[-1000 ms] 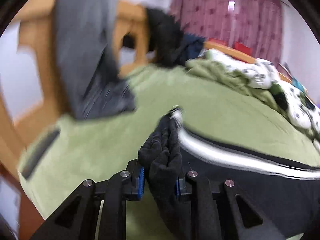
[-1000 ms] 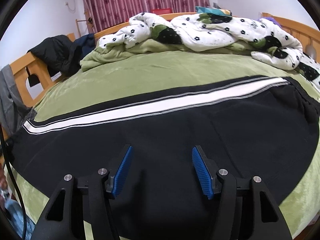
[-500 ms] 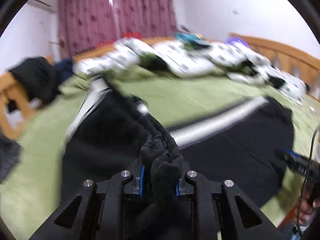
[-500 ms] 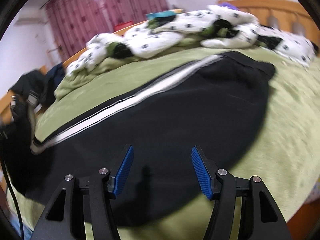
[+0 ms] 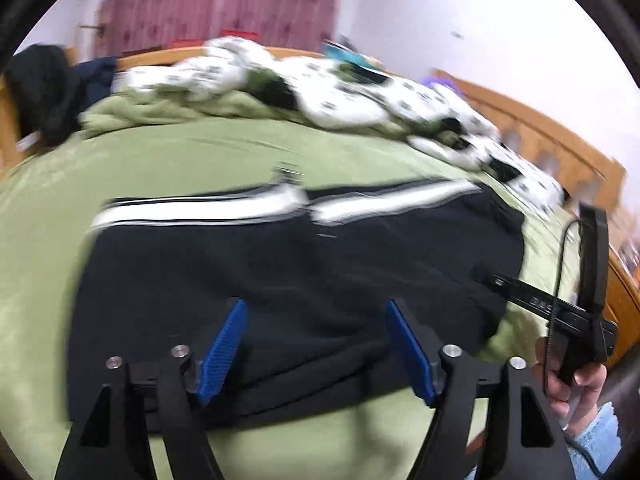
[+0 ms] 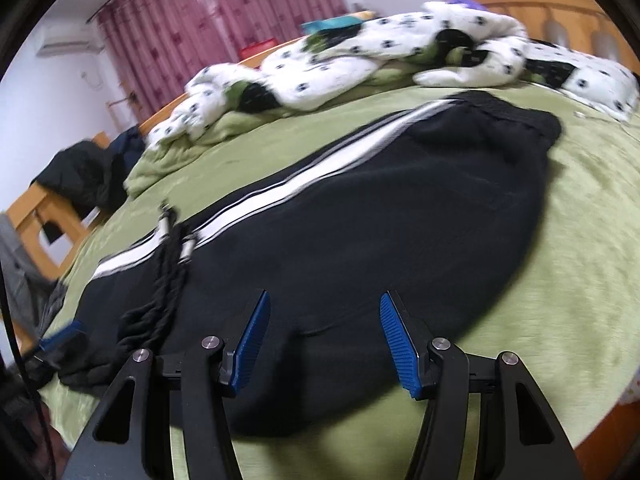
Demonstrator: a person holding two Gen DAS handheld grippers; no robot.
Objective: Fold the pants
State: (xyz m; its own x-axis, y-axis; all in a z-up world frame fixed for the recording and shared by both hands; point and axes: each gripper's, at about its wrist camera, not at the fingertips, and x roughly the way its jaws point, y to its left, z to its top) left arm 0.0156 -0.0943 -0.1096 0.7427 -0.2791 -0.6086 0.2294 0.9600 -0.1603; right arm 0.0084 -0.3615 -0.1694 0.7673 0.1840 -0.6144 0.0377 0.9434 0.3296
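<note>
Black pants (image 5: 304, 268) with a white side stripe lie folded over on the green bedspread (image 5: 172, 160). They also show in the right wrist view (image 6: 380, 216), with the leg cuffs (image 6: 168, 264) laid across the stripe at the left. My left gripper (image 5: 316, 344) is open and empty just above the near edge of the pants. My right gripper (image 6: 324, 336) is open and empty over the near edge too. In the left wrist view the right gripper (image 5: 560, 312) shows at the right edge, held by a hand.
A white spotted duvet (image 6: 380, 52) is heaped at the back of the bed. Dark clothes (image 6: 84, 172) hang on the wooden bed frame (image 6: 36, 224) at the left. A wooden headboard (image 5: 560, 148) runs along the right. Pink curtains (image 6: 200, 32) hang behind.
My left gripper carried the leg cuffs across to the right over the pants, then opened and let them go. The pants now lie folded. My right gripper stayed open and shifted right.
</note>
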